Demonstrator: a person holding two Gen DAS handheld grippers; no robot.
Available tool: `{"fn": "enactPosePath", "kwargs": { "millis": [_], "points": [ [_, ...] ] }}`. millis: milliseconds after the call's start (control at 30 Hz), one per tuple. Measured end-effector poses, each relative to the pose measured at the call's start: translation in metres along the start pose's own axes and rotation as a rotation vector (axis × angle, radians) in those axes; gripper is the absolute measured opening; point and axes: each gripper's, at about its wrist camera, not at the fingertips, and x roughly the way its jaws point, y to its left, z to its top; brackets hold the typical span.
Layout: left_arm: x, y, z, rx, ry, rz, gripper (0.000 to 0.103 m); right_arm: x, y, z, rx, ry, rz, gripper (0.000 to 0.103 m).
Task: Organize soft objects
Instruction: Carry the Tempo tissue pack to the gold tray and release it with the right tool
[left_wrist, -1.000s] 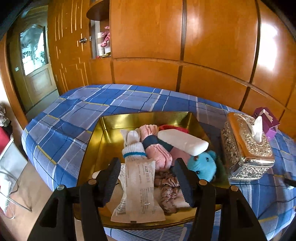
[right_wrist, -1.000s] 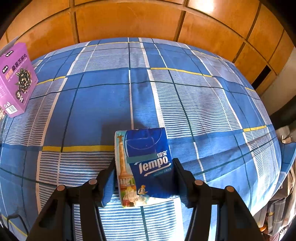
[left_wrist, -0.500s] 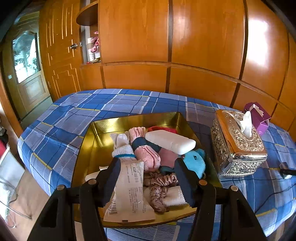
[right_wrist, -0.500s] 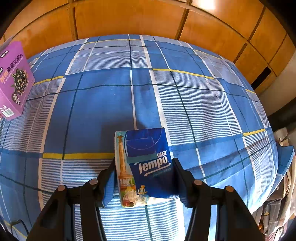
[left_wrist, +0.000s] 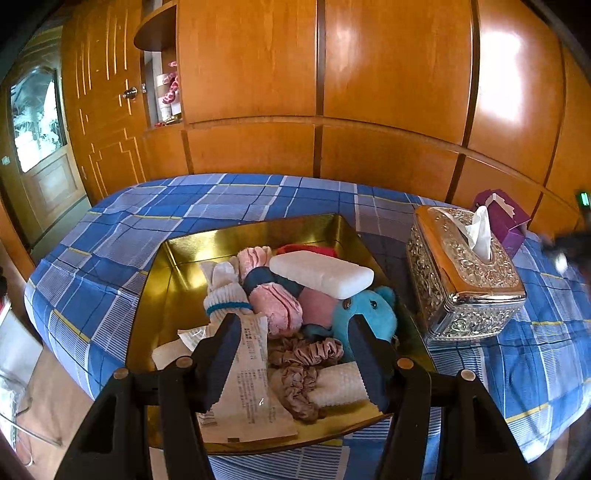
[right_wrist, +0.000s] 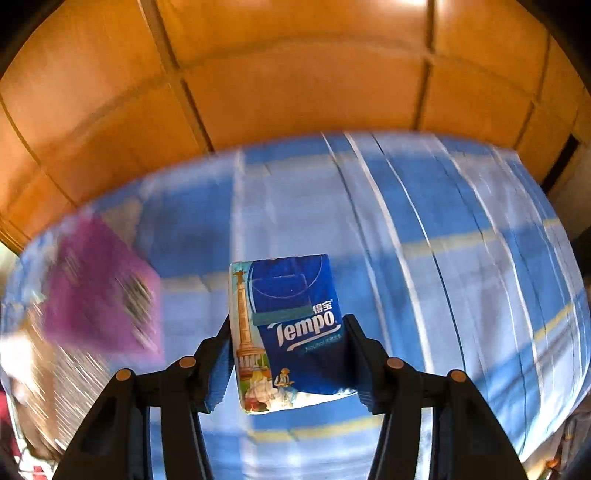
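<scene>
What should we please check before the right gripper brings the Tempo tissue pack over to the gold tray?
1. Right gripper jaws clamped on the Tempo tissue pack: ok.
2. Pack lifted off the blue plaid cloth: cannot tell, view blurred.
3. Free space in the gold tray: ok, bare at its left.
4. Left gripper jaws open and empty: ok.
5. Left gripper out of the drop path: not ok, it hovers over the tray.
</scene>
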Motion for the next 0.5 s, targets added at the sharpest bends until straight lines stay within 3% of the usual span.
{"fn": "enactPosePath", "kwargs": {
  "millis": [167,267,367,500],
  "points": [
    [0.001,0.009,0.000,-0.019,0.001,0.008,0.061,-0.036,0.072,0.061,-0.108,-0.145,0.021,0.055],
    [0.002,0.015,0.001,-0.028,0.003,0.022,0.061,-0.053,0.124,0.074,-0.237,-0.221,0.060,0.055],
    [0.001,0.021,0.001,-0.037,0.001,0.038,0.061,-0.062,0.179,0.061,-0.413,-0.219,0.176,0.055],
    [0.001,0.033,0.001,-0.064,0.003,0.080,0.061,-0.075,0.244,-0.003,-0.674,-0.160,0.337,0.055]
  ]
}}
